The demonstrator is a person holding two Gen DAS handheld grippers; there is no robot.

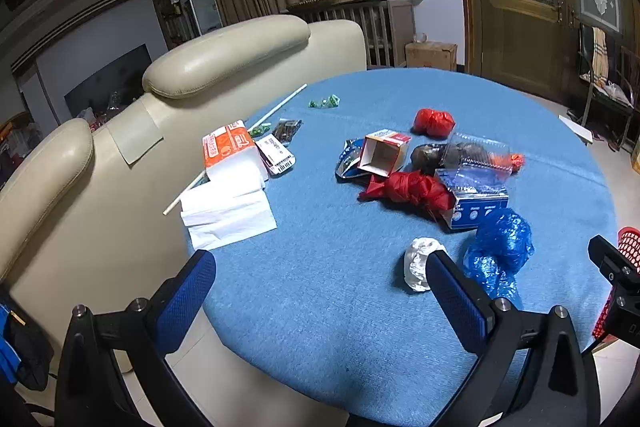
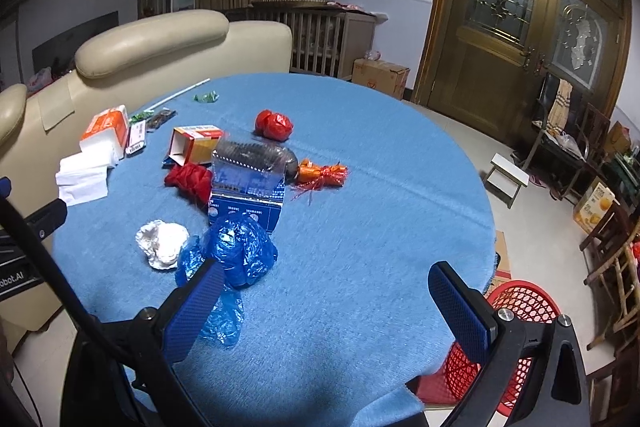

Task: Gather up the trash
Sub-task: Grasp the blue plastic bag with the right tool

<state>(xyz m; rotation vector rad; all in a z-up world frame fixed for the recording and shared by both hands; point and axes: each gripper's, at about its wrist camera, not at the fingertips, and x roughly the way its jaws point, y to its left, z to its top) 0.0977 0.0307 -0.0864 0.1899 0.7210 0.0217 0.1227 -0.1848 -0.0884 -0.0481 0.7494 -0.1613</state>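
Trash lies on a round table with a blue cloth (image 1: 320, 307) (image 2: 360, 247): a crumpled blue plastic bag (image 1: 500, 247) (image 2: 236, 251), a white crumpled wad (image 1: 418, 263) (image 2: 162, 241), red bags (image 1: 412, 191) (image 2: 274, 125), a blue box (image 1: 476, 211) (image 2: 248, 203), a clear plastic tray (image 1: 476, 151) (image 2: 248, 159), an open carton (image 1: 382, 153) (image 2: 192, 143) and an orange net bag (image 2: 322, 173). My left gripper (image 1: 320, 291) is open and empty above the near table edge. My right gripper (image 2: 326, 303) is open and empty, its left finger by the blue bag.
A red mesh basket (image 2: 516, 311) (image 1: 628, 247) stands on the floor by the table's near right edge. A tissue pack with white tissues (image 1: 232, 183) (image 2: 100, 147) and a long white stick (image 1: 276, 111) lie at the left. A cream sofa (image 1: 120, 147) backs the table.
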